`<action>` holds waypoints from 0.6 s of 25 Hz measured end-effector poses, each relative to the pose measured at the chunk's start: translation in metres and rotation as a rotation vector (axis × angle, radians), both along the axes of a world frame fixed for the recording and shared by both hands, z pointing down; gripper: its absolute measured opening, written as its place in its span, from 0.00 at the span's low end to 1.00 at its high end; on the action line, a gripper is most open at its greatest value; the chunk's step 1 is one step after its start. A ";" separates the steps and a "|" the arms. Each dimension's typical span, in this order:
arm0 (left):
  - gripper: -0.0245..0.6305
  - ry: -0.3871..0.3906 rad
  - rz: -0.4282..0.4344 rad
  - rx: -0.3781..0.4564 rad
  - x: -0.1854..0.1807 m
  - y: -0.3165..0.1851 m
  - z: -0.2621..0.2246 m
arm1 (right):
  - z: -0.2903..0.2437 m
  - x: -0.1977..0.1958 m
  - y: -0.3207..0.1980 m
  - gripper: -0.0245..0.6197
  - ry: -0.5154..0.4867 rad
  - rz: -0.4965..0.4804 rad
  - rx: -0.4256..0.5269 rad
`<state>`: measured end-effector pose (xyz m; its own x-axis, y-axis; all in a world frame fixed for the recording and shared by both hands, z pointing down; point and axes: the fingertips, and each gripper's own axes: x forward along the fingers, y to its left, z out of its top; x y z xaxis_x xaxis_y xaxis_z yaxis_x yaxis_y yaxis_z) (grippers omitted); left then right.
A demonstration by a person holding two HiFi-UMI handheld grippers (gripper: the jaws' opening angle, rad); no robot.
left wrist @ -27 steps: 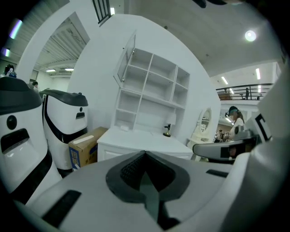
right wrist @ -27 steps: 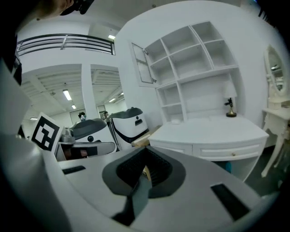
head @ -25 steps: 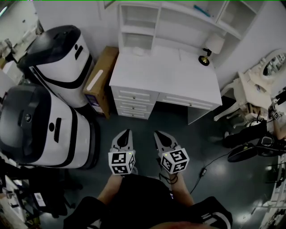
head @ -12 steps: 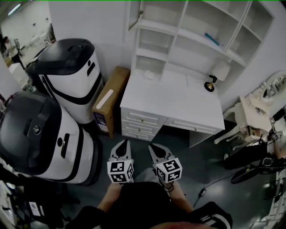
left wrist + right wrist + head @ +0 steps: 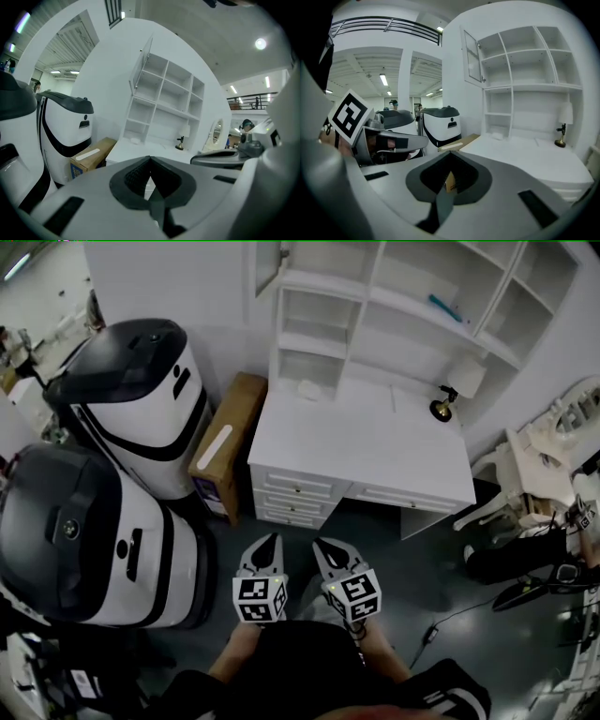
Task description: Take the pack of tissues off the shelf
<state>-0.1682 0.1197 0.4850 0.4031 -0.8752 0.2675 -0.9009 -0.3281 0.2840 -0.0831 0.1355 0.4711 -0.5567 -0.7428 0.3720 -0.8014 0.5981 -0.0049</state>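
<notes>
The pack of tissues [image 5: 308,388] is a small white bundle lying at the back left of the white desk top [image 5: 375,446], under the lowest cubby of the shelf unit [image 5: 319,334]. It also shows in the left gripper view [image 5: 135,139] and the right gripper view [image 5: 497,136]. My left gripper [image 5: 265,545] and right gripper [image 5: 328,547] hang side by side over the floor, in front of the desk drawers and well short of the pack. Both are shut and hold nothing; the jaws meet at the tip in the left gripper view [image 5: 150,158] and in the right gripper view [image 5: 451,153].
Two big white-and-black machines [image 5: 141,399] [image 5: 84,531] fill the left side. A cardboard box [image 5: 223,442] leans between them and the desk. A small lamp [image 5: 448,399] stands at the desk's back right. White furniture [image 5: 534,474] and a floor cable [image 5: 450,615] lie to the right.
The head view has shifted, so more of the upper shelves shows and the desk sits lower in the frame. Both grippers stay shut, side by side before the drawers.
</notes>
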 end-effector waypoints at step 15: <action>0.05 -0.021 -0.111 -0.039 -0.008 -0.053 0.004 | 0.000 0.009 -0.073 0.07 -0.052 -0.079 -0.018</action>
